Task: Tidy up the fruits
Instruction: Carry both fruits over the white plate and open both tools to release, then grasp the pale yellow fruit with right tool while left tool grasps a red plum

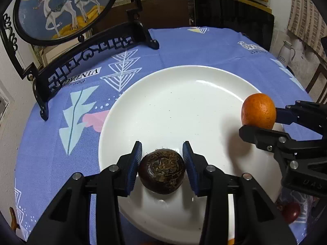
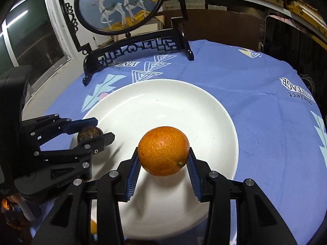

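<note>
A large white plate [image 1: 167, 94] [image 2: 204, 106] lies on the blue patterned tablecloth. My left gripper [image 1: 162, 153] is shut on a dark brown round fruit [image 1: 162, 171], held above the plate's near part; the same gripper [image 2: 100, 129] and fruit [image 2: 89, 133] appear at the left in the right wrist view. My right gripper [image 2: 163, 153] is shut on an orange [image 2: 163, 150], held over the plate's near side. From the left wrist view, that gripper [image 1: 263, 117] and its orange [image 1: 258, 111] hang over the plate's right rim.
A black ornate stand [image 1: 85, 55] [image 2: 132, 47] with a round deer picture stands at the table's far left. A dark red fruit [image 1: 291, 212] lies on the cloth under the right gripper. A white jug [image 1: 286, 52] stands off the table's right. Another orange piece [image 2: 93, 226] peeks near the plate's front.
</note>
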